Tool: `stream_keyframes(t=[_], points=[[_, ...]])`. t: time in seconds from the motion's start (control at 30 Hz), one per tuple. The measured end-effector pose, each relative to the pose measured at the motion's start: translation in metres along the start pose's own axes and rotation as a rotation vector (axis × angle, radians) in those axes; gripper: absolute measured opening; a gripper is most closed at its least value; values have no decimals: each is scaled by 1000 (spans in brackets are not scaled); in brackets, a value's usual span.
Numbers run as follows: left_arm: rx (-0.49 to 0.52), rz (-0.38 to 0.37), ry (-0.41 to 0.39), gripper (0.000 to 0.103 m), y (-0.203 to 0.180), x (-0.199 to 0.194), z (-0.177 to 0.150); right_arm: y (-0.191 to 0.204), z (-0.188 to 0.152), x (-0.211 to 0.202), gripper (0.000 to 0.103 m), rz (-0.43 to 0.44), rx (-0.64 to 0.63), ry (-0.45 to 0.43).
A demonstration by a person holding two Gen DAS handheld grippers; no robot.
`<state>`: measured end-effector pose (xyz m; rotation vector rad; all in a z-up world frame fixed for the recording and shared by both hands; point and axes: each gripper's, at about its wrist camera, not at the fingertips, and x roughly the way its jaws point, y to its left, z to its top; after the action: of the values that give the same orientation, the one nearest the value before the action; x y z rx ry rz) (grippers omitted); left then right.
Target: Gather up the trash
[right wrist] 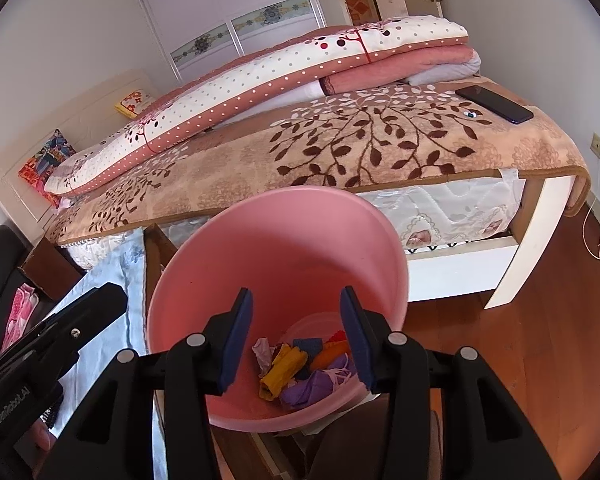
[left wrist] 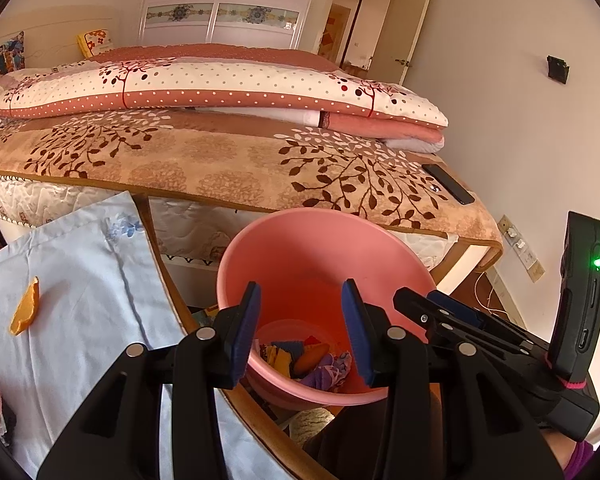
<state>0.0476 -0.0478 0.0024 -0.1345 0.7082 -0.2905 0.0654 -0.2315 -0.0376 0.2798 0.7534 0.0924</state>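
Trash (right wrist: 300,368) is piled at the bottom of the pink bin (right wrist: 276,240), crumpled yellow, orange, purple and blue scraps, and both grippers are held right over its mouth. Jaws on the left gripper (left wrist: 300,330) and the right gripper (right wrist: 296,340) are parted with nothing pinched between the blue pads. One orange peel (left wrist: 25,307) is left on the pale blue cloth (left wrist: 84,280) to the left, with the bed (left wrist: 228,160) seen beyond.

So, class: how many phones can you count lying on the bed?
1. The phone lies flat on the brown leaf-patterned blanket, near the bed's foot corner by the wall. Others could be hidden under the folded quilts.
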Motion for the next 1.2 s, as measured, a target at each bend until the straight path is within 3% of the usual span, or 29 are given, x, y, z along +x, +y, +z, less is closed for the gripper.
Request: stream_keyframes(t=[0.53,1.2], points=[[-38,95,-14,42,30,-33,-8,50,-15,-7,45,111,-109,18],[-117,324,-51,42,93,-89,-49,114,-58,-9,45,229,-252,86]])
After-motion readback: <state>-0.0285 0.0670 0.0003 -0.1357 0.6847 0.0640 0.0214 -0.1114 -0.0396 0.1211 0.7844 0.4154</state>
